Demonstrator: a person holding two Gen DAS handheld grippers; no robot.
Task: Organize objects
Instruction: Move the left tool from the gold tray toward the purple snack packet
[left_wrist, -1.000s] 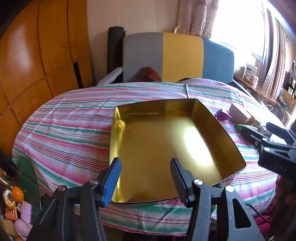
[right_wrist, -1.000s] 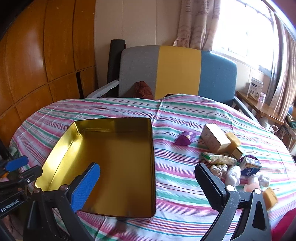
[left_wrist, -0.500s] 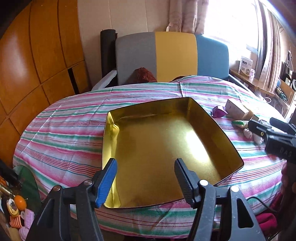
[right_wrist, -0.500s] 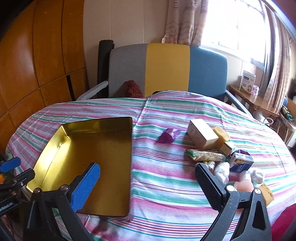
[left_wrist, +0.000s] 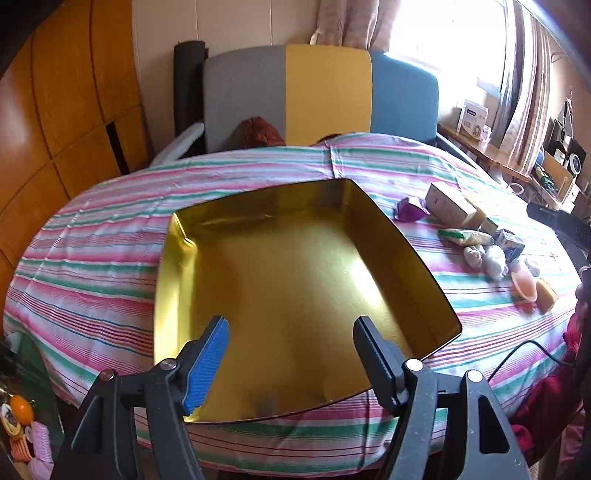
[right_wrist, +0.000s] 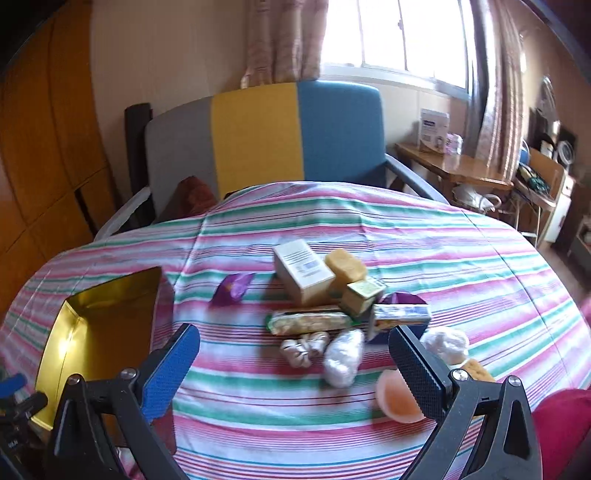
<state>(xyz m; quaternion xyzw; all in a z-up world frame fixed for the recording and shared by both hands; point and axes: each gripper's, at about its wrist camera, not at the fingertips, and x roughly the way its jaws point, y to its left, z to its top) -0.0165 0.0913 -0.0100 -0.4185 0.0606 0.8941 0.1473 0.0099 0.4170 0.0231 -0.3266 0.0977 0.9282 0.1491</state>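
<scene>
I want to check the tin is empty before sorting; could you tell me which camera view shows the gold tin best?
The left wrist view: the gold tin fills the frame, its whole floor bare. The right wrist view shows only part of it at the left edge.

Shallow gold tin (left_wrist: 295, 280) lying open on striped cloth, small packets and boxes (right_wrist: 332, 306) clustered well apart

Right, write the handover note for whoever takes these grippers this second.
Left gripper: open, holding nothing, above the near part of the gold tin.
Right gripper: open, holding nothing, facing the pile of small items.
Tin sits on the striped tablecloth with nothing in it.
The purple packet, cardboard box and wrapped snacks lie beside it.
Done: nothing packed. Left: every item.
</scene>
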